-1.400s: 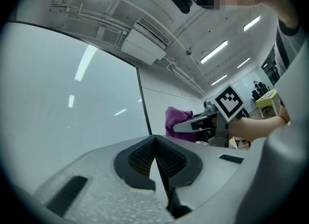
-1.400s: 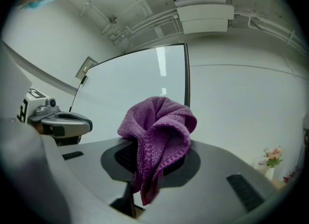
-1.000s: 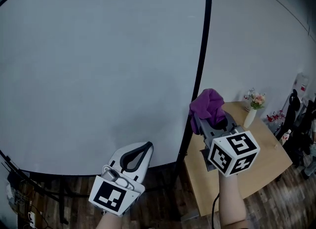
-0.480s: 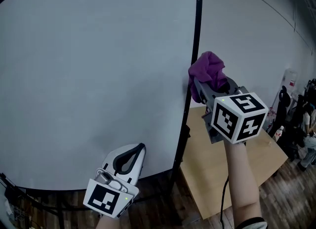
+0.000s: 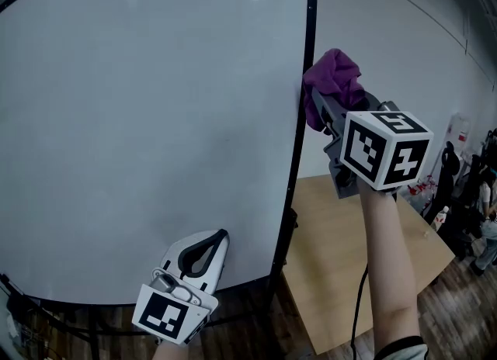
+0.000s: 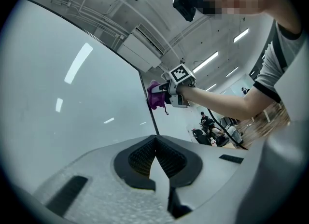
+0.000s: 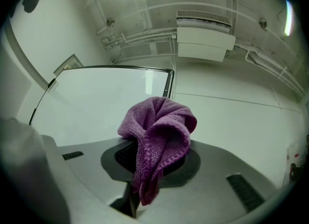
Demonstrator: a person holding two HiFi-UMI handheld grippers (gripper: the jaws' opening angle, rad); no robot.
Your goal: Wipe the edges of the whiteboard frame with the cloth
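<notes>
Right gripper (image 5: pixel 329 110): jaws clamped on the purple cloth (image 7: pixel 157 136); upper right of centre in the head view.
Cloth position: bunched, against the right vertical edge of the black whiteboard frame (image 5: pixel 299 164), near its top.
Left gripper (image 6: pixel 155 159): jaws together, nothing between them; lower left of centre, before the board's lower part.

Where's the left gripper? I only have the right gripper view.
Observer: Low, in front of the whiteboard near its bottom edge. The left gripper has its tongs shut, with nothing between them.
Operator: Cloth on the frame?
Observer: The head view shows the purple cloth up against the board's right vertical frame, high up.
Operator: Anything below it?
Observer: A wooden table, just right of the board.
</notes>
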